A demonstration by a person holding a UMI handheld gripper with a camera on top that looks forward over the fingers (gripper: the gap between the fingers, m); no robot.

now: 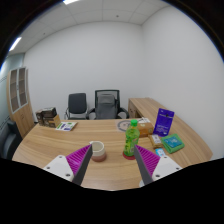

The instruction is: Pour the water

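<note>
Facing bottle (130,139) — beyond gripper (112,163)

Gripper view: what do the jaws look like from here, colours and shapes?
Two dark grey fingers show, each tapering to a pointed tip. The left finger carries a magenta pad on its inner face, a flat triangular wedge with faint ridges. The right finger bears a matching magenta pad, narrower from this angle. No cables, markings or sleeve are visible. The jaws stand apart, nothing between them.

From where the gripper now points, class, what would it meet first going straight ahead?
Probably the cup, just ahead between the open jaws of the gripper; the green bottle stands slightly right. Depth is hard to judge.
</note>
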